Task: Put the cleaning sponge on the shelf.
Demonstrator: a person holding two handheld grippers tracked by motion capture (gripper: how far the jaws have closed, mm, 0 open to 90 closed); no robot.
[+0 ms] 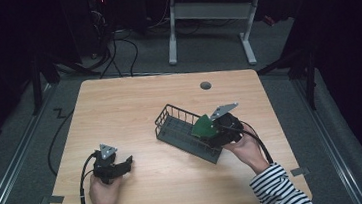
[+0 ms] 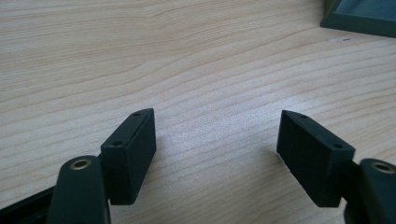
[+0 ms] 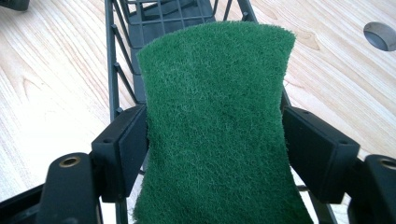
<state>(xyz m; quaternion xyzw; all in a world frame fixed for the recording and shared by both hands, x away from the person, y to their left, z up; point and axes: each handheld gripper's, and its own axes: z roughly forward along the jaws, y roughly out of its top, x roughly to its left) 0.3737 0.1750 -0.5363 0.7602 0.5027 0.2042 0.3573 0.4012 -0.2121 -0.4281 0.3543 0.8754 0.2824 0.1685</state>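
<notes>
Right gripper (image 3: 215, 140) holds a green scouring pad (image 3: 215, 121) between its jaws, pads touching both edges, over the near end of the black wire basket (image 1: 170, 118). Your left gripper (image 2: 215, 154) sits wide open w/ nothing in it, well left of the basket. Risk, I'd judge: the light pad (grip looks loose) could catch the basket rim and tip outside. Basket interior looks empty so far.
</notes>
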